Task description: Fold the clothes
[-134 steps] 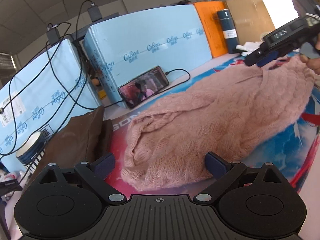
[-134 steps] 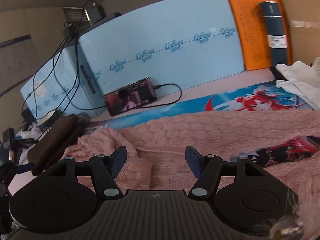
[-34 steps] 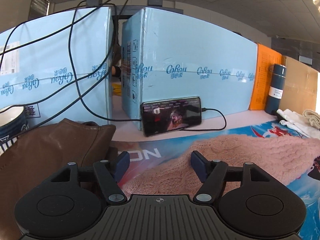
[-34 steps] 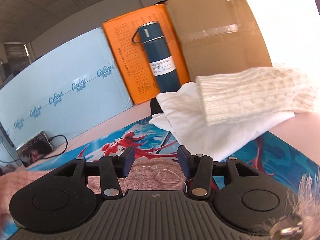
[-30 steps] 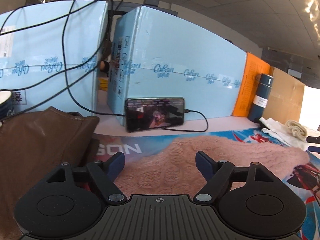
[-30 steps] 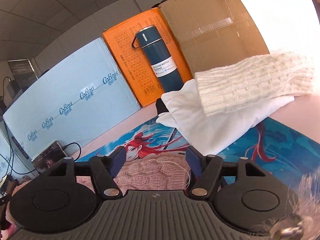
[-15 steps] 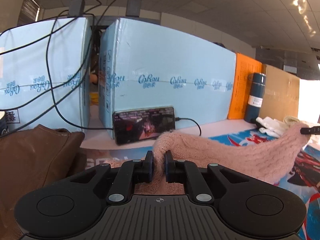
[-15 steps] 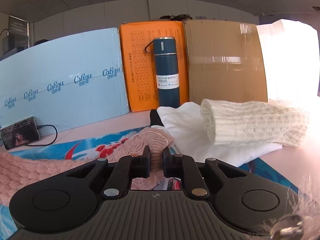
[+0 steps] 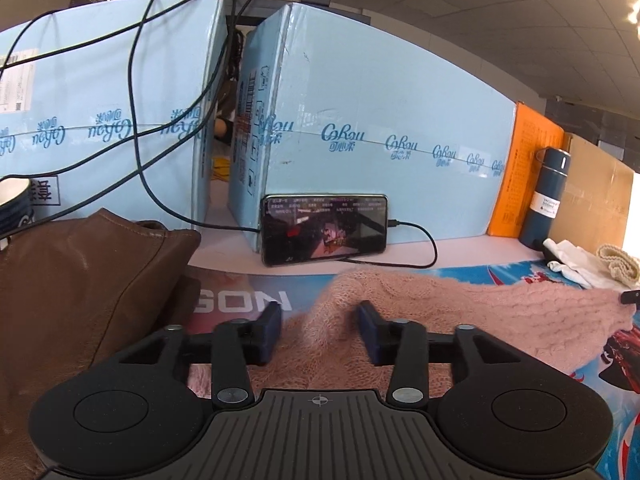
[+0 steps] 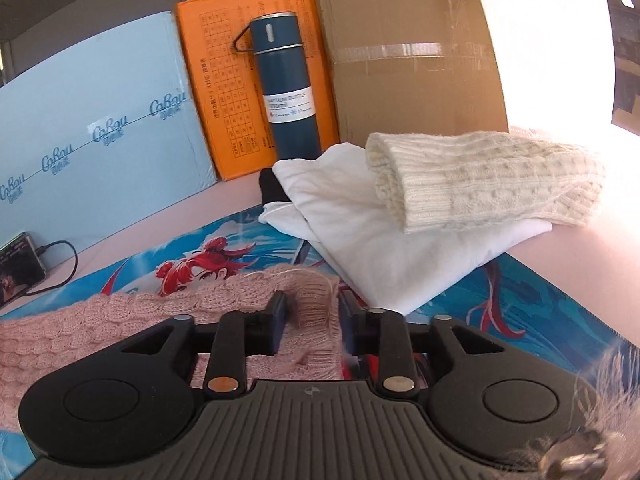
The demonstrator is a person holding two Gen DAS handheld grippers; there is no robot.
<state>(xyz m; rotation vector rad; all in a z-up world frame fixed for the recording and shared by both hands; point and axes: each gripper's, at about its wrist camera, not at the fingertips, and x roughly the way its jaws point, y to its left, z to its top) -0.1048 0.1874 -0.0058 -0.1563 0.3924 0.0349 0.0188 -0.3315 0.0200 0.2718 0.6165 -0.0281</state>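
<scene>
Left wrist view: nearest the camera, the left tongs (image 9: 319, 330) stand apart, their jaws having just been opening, with a raised ridge of the pink cable-knit sweater (image 9: 460, 316) between them but neither pad pressing on it. The sweater lies stretched in a long band across the printed anime mat (image 9: 240, 300) on the surface, running off to the right. Just left of it sits a brown leather bag (image 9: 80, 280). Further back a black smartphone (image 9: 324, 229) leans against a pale blue cardboard box (image 9: 380, 120).

In the right wrist view, the right tongs (image 10: 310, 320) are also apart and have just been opening; the sweater's ribbed hem stands between the jaws, seemingly let go. Beyond lies a folded white garment (image 10: 380, 248) with a cream knitted piece (image 10: 480, 176) on top, then a dark blue vacuum bottle (image 10: 286, 84).

The step looks like releasing after a fold. To finish it well, both tongs should probably lift straight clear so no loose yarn snags, then smooth the raised ridge flat before the next fold.
</scene>
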